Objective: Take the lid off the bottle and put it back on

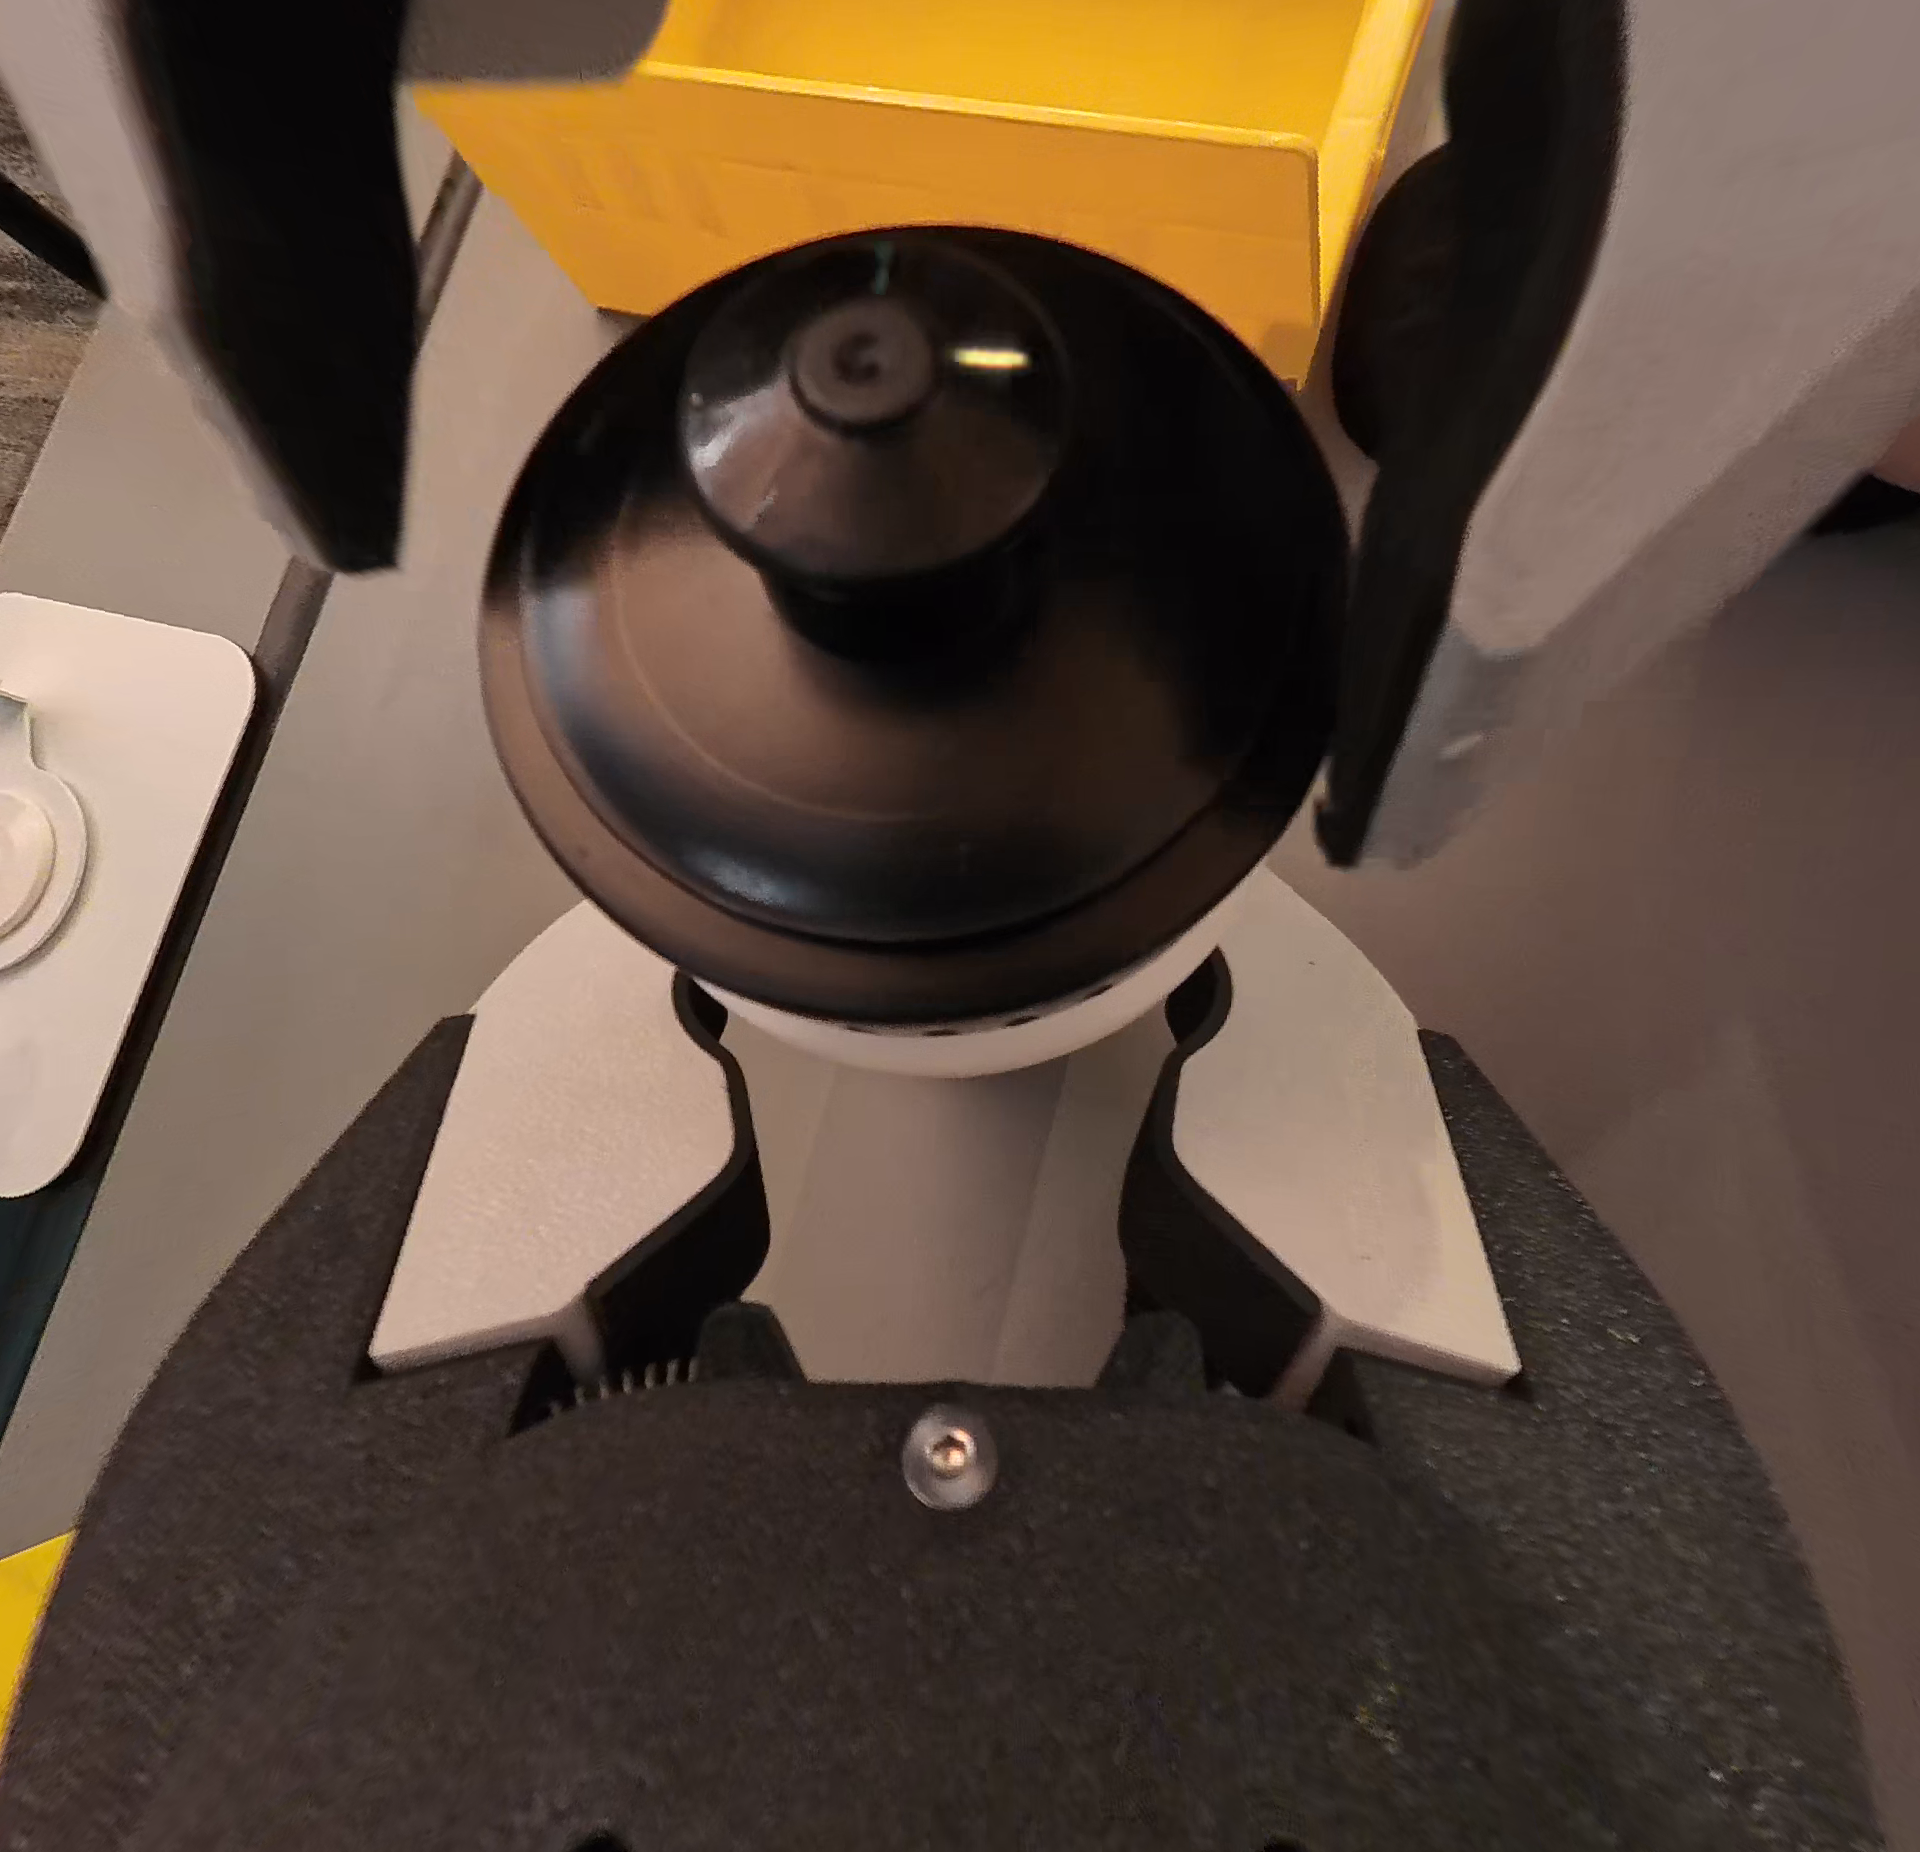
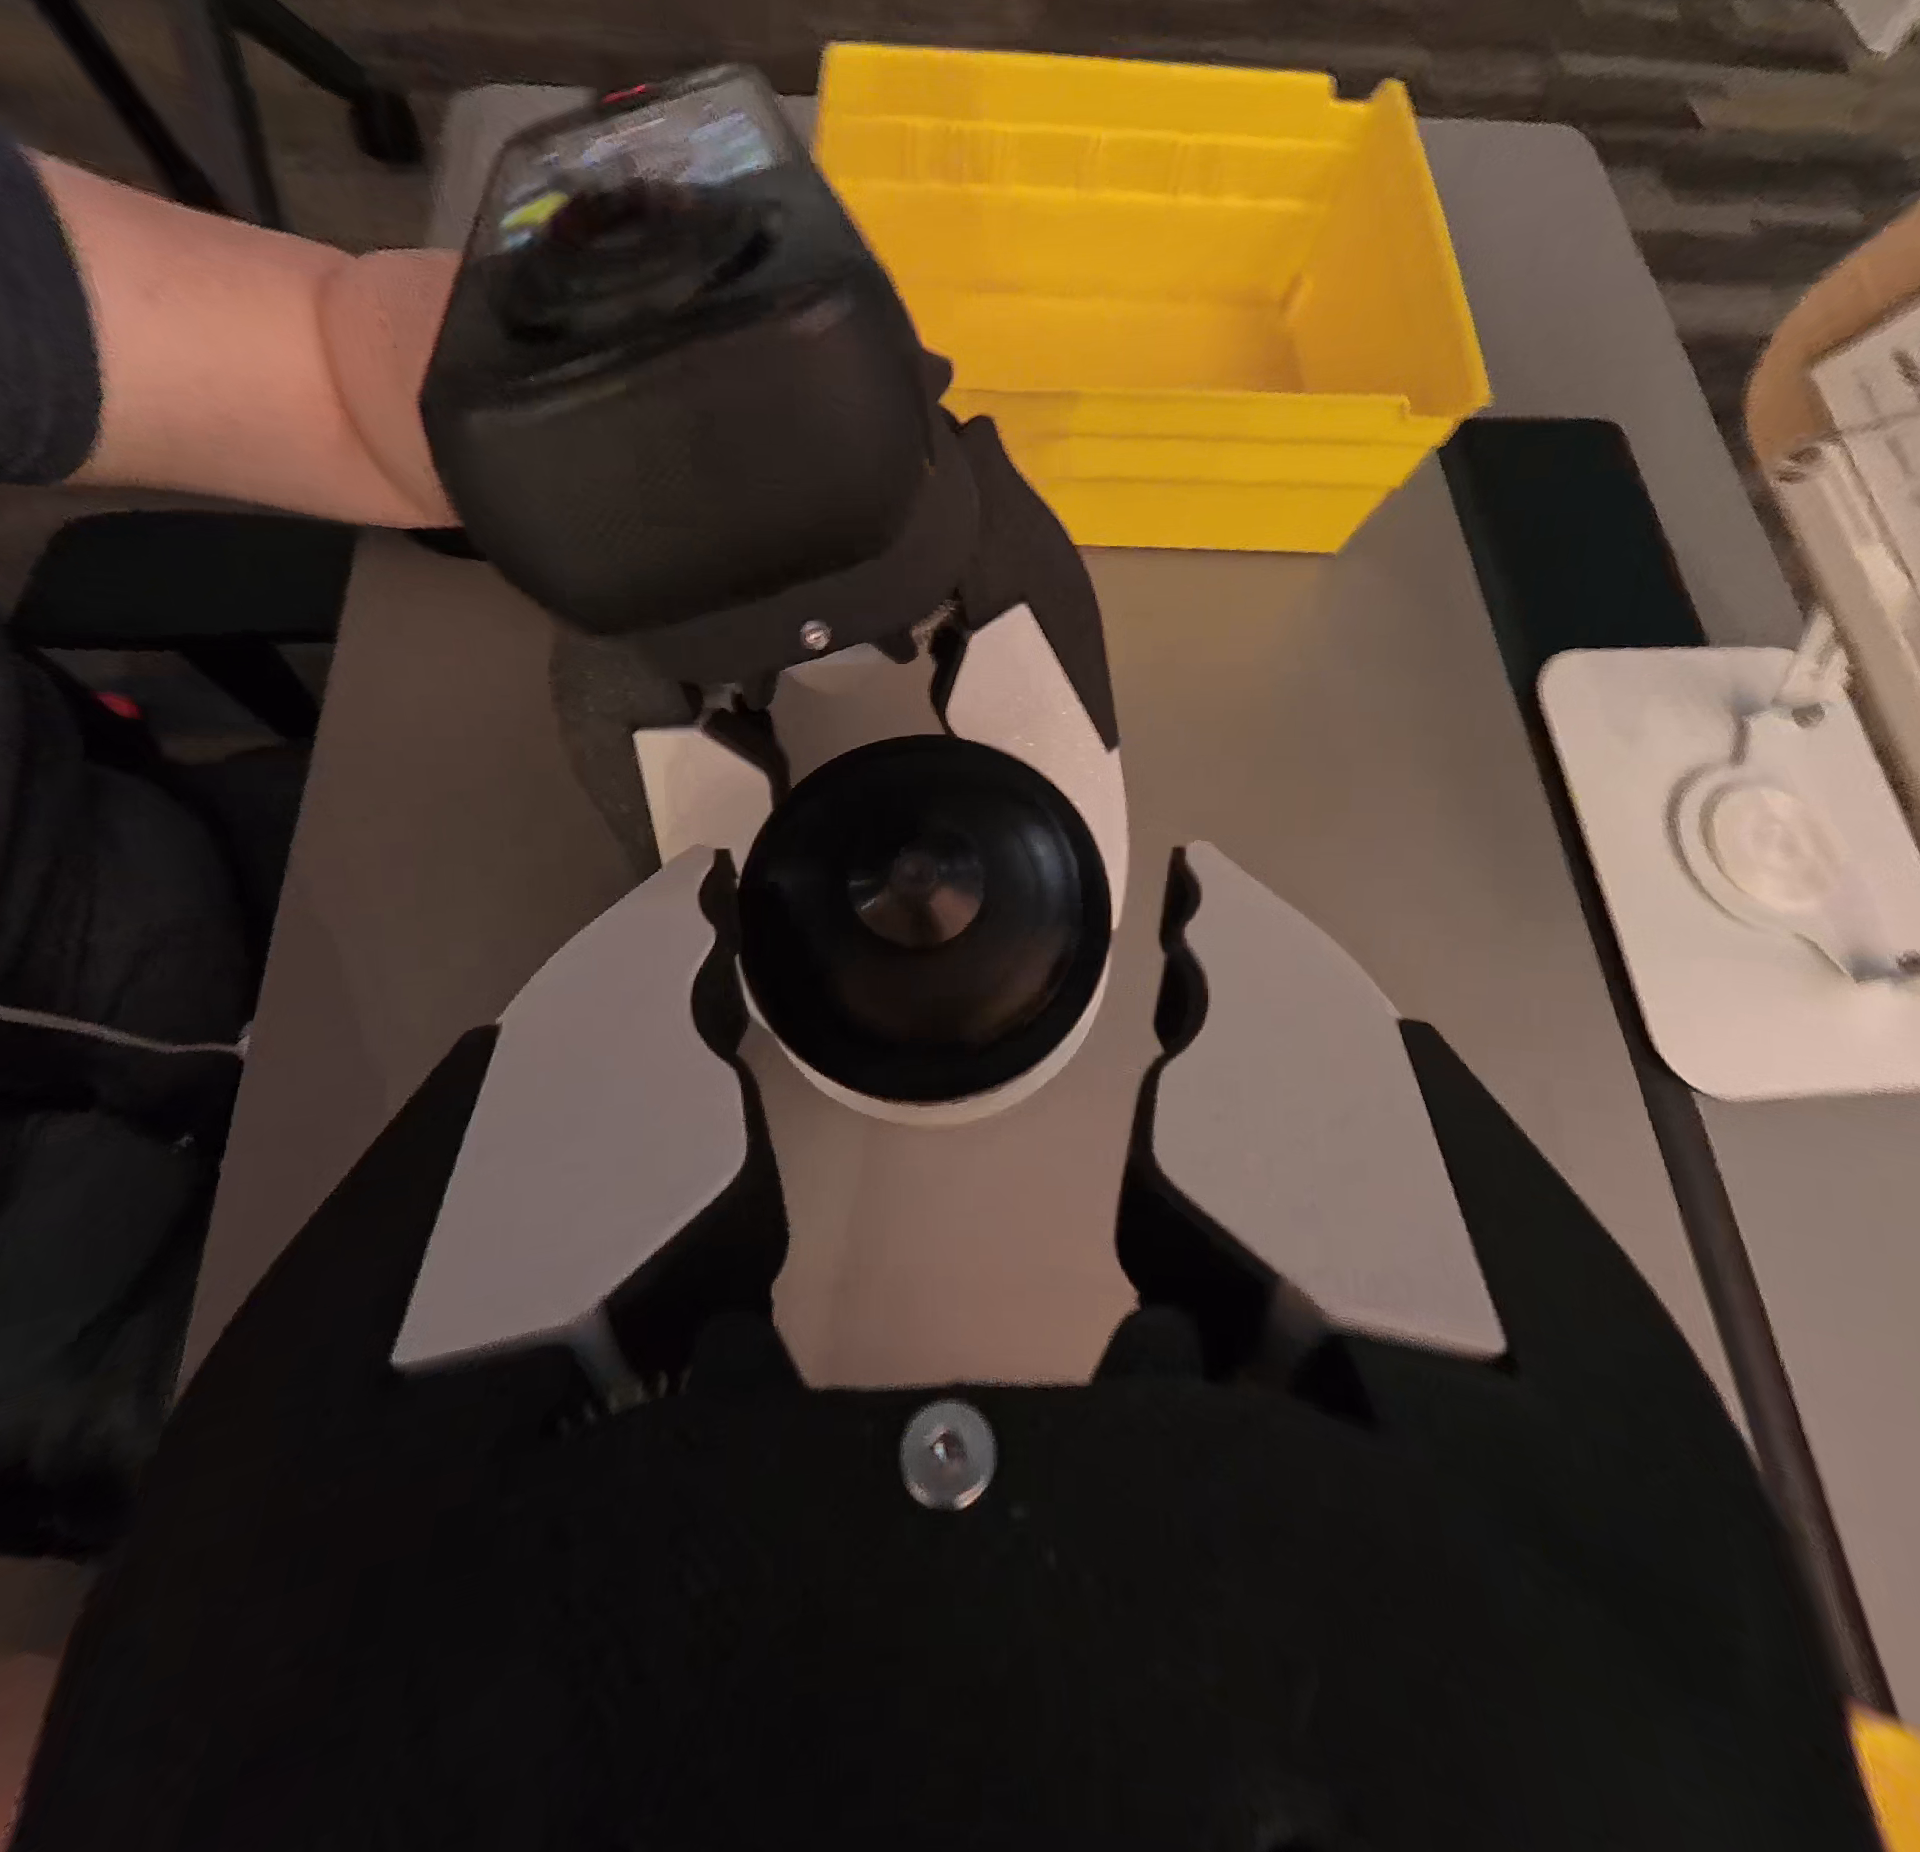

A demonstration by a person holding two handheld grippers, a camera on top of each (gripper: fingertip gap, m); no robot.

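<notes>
Looking down the left wrist view, the left gripper [image 1: 951, 1013] is closed on the bottle [image 1: 914, 1049], with its black pads pressed against the white body just under the cap. The lid [image 1: 831, 742] is on the bottle right now. It's glossy black, domed, with a little spout knob sticking up in the middle. The bottle stands upright over the grey table [image 2: 1299, 711], roughly mid-table and in front of the yellow bin [image 2: 1195, 472].

The right gripper [image 2: 951, 919] comes in from above and sits spread around the lid rather than clamped on it. In the right wrist view its left pad looks to be right up against the lid's rim, while the other pad stands clear with a visible gap. The left wrist view agrees: one of its fingers [image 1: 1382, 555] touches the lid's edge and the other hangs well off to the far side. So it's open, straddling the cap, not gripping anything.

From the right wrist view you can also see a person's forearm [image 2: 239, 368] holding the left gripper from the far side of the bottle. Off to the table's edge there's a flat white base plate [image 2: 1662, 763] with a round raised bit on it, well apart from the bottle. It's all a bit blurry, so I can't make out the threads or whether the lid is screwed tight.
</notes>
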